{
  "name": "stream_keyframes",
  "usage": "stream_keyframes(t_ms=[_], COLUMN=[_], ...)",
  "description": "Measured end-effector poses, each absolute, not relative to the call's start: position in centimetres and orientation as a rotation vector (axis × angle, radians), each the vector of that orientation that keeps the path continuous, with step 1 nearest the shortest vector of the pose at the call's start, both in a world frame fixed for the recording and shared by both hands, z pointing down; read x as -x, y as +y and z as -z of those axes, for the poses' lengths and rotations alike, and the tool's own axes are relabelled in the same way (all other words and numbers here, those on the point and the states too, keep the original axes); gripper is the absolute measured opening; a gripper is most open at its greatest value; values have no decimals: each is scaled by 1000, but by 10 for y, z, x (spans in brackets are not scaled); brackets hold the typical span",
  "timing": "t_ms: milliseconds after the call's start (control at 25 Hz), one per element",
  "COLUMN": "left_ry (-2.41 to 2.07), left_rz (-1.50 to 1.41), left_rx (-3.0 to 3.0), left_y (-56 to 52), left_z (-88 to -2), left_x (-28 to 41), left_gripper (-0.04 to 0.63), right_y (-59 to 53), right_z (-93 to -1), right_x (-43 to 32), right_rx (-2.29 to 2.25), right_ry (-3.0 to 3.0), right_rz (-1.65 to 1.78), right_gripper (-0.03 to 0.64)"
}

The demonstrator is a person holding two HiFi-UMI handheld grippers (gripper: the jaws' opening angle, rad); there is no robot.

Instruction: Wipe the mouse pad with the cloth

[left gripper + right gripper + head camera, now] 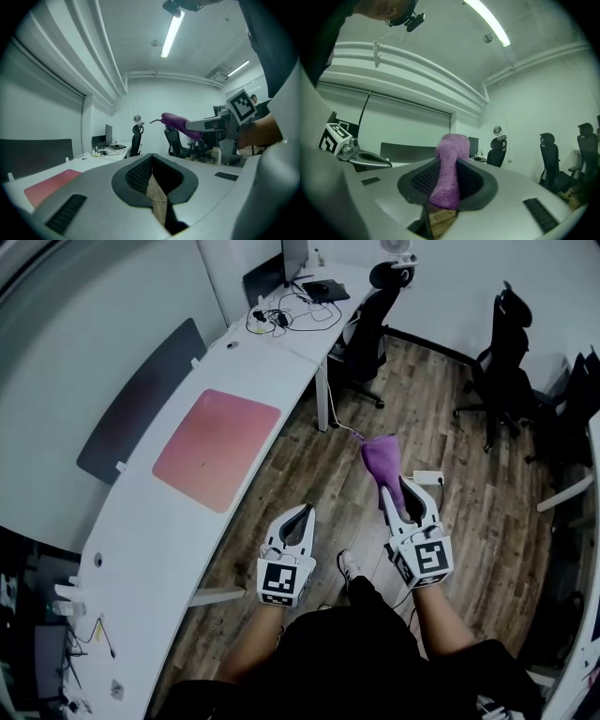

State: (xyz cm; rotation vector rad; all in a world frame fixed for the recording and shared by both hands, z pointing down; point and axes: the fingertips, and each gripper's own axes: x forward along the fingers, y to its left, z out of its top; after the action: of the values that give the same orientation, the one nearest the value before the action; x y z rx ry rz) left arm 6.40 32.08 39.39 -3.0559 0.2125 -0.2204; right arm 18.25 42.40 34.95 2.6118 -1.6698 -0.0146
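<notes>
A pink mouse pad (pixel 217 447) lies flat on the long white desk (pixel 141 549) at the left of the head view; it shows as a red patch (pixel 49 184) low left in the left gripper view. A purple cloth (pixel 382 460) is clamped in my right gripper (pixel 397 491), which is shut on it and held over the wooden floor, well right of the desk. In the right gripper view the cloth (pixel 449 168) stands up between the jaws. My left gripper (pixel 301 515) is shut with nothing in it, beside the desk's edge. The cloth (pixel 180 123) also appears in the left gripper view.
A grey divider panel (pixel 141 399) runs along the desk's far side. Cables and a power strip (pixel 272 315) lie further along, near a monitor (pixel 294 257). Black office chairs (pixel 370 329) (pixel 502 367) stand on the wooden floor (pixel 450 474). A white box (pixel 427 478) lies on the floor.
</notes>
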Motion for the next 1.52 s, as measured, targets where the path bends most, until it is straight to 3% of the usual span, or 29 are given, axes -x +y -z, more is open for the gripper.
stream_keyframes(t_ms=[640, 1200, 1520], left_ry=[548, 917, 1137], left_rz=[320, 354, 329], left_rx=[2955, 2958, 2916], left_y=[249, 187, 133], left_z=[-389, -404, -408], left_x=[-119, -116, -72], left_gripper=[21, 21, 21], right_y=[317, 213, 146], right_z=[-368, -396, -399], right_x=[-265, -245, -196], right_rx=[-2412, -2111, -1881], right_ry=[-1979, -2309, -2454], right_rz=[-36, -115, -84], right_gripper=[114, 114, 114])
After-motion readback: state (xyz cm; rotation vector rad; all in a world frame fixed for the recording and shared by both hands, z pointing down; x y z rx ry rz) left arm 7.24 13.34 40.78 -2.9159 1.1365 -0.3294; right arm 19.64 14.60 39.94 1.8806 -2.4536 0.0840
